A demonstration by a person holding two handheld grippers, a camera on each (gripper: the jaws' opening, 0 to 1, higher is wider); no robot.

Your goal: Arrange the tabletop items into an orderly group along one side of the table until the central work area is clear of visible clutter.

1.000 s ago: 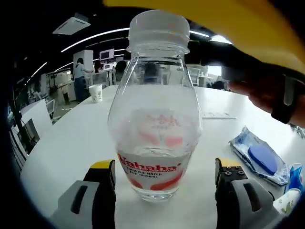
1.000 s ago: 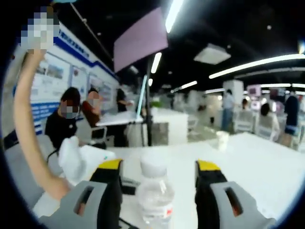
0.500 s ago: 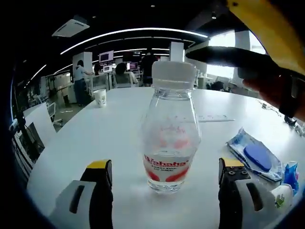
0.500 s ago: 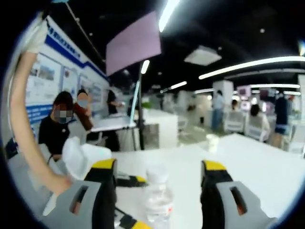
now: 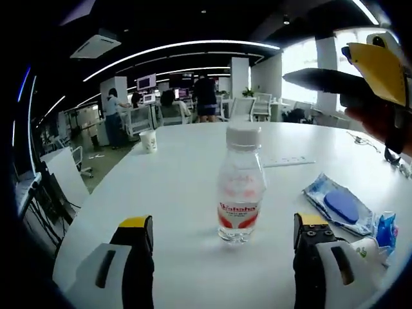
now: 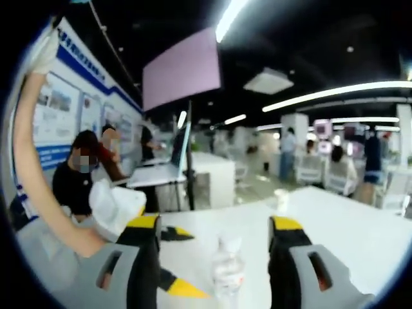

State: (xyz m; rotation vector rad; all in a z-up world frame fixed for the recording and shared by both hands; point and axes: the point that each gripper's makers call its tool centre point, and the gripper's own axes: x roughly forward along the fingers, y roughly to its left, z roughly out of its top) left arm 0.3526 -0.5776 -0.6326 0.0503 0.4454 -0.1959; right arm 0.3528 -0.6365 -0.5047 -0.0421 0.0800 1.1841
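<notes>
Left gripper view: the left gripper (image 5: 219, 241) is spread wide and holds nothing, its two yellow-tipped jaws rising from the lower edge. Between them but farther out, apart from both jaws, a clear water bottle (image 5: 240, 187) with a white cap and a red-printed label stands upright on the white desk (image 5: 167, 193). To the right of the bottle, near the right jaw, lies a blue and white packet (image 5: 341, 207), with a smaller blue wrapper (image 5: 385, 228) just beside it toward the edge. A flat white sheet (image 5: 288, 161) lies beyond the bottle, and a paper cup (image 5: 149, 141) stands well apart at the far left side of the desk. At the upper right the right gripper (image 5: 376, 61), yellow and dark, enters in a hand; whether its jaws are closed cannot be told from here. People (image 5: 206, 96) stand and sit among office furniture behind the desk.

Right gripper view: the right gripper (image 6: 215, 235) is likewise wide apart and empty. The water bottle (image 6: 228, 270), blurred, stands low between its jaws without touching either. Yellow-tipped parts of the left gripper (image 6: 177, 257) cross behind the left jaw. At the left a person's bare arm (image 6: 38, 187) reaches down beside a white crumpled thing (image 6: 116, 205), too blurred to name. A purple-grey screen on a pole (image 6: 183, 71) rises behind, and the paper cup (image 6: 280, 199) stands far across the desk (image 6: 347, 232).
</notes>
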